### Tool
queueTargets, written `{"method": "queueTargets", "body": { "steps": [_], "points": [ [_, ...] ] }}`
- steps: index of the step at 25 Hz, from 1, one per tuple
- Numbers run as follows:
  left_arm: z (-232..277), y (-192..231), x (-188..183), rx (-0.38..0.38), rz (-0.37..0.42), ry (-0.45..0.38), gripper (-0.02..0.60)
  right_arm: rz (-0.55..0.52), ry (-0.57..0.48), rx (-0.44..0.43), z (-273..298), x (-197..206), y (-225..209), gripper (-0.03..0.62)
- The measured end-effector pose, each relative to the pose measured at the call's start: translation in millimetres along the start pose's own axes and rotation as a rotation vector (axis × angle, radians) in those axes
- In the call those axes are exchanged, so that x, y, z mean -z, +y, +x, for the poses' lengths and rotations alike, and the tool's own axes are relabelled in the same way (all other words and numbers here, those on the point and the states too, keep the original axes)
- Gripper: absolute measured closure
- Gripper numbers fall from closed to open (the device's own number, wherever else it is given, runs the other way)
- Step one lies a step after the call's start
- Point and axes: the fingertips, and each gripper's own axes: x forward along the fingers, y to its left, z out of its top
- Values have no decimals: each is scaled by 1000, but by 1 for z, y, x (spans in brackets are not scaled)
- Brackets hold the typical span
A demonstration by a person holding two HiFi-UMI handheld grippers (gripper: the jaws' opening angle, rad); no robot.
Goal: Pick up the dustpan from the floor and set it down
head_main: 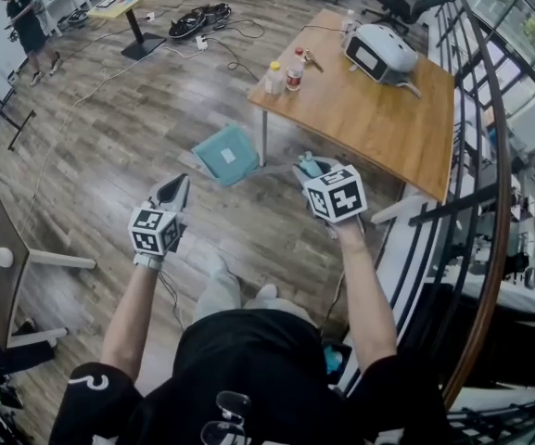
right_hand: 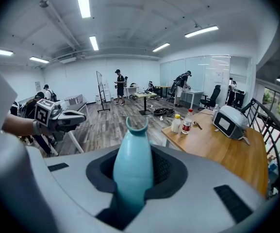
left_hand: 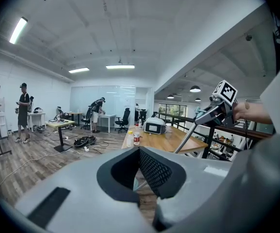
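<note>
The dustpan has a teal pan [head_main: 227,154] low over the wooden floor beside the table leg, and I cannot tell if it touches the floor. A thin pole [left_hand: 188,137] rises from it to a teal handle [right_hand: 133,169]. My right gripper [head_main: 309,170] is shut on that handle, whose hooked end sticks out past the jaws. My left gripper [head_main: 174,193] is held to the left of the pan, apart from it. Its jaws are shut with nothing between them. The left gripper view shows the right gripper [left_hand: 212,113] up at the right.
A wooden table [head_main: 378,123] stands just behind the pan, with two bottles [head_main: 284,74] and a white device [head_main: 381,54] on it. A black railing [head_main: 490,211] runs along the right. Cables [head_main: 197,21] lie on the far floor. A person [head_main: 26,26] stands at the far left.
</note>
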Motion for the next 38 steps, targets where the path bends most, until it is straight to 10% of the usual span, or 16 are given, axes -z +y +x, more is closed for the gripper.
{"method": "queueTargets", "body": {
  "steps": [38],
  "points": [
    [180,-279,118,615,107,183,583,473,207,451,-83,336,-124,514]
  ]
}}
